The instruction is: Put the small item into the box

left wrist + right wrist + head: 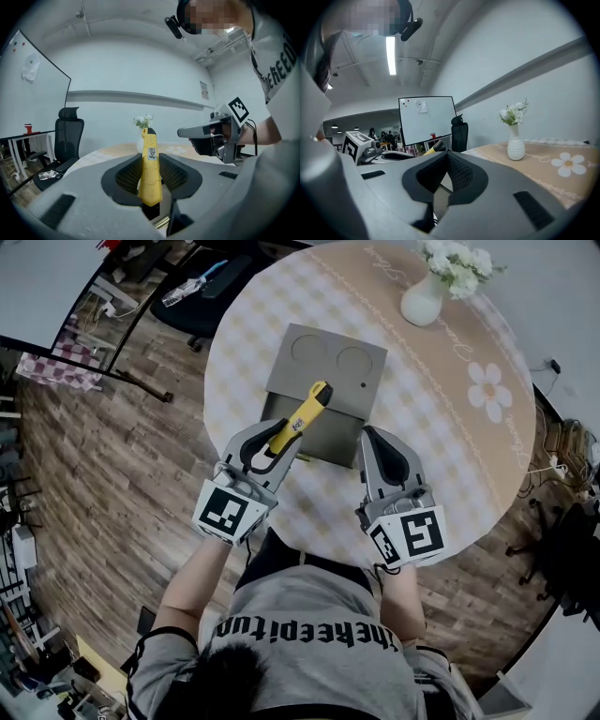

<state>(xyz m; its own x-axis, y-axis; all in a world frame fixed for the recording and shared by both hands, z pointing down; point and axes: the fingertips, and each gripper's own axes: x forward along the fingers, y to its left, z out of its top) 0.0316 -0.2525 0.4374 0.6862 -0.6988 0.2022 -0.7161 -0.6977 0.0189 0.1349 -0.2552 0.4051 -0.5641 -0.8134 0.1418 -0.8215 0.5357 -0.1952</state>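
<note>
A yellow utility knife (302, 415) with a black tip is clamped between the jaws of my left gripper (281, 434). It points up and away over the grey box (347, 432) on the round table. In the left gripper view the knife (150, 168) stands upright between the jaws of the left gripper (151, 161). The box's flat upper part (323, 357) has two round recesses. My right gripper (371, 442) rests at the box's right near corner, its jaws together with nothing between them; the right gripper view shows the right gripper (443, 176) the same way.
A white vase of flowers (427, 292) stands at the table's far side. The tablecloth (469, 427) has a flower print at the right. A black office chair (202, 287) stands on the wooden floor beyond the table's left edge. A whiteboard (426, 119) stands further off.
</note>
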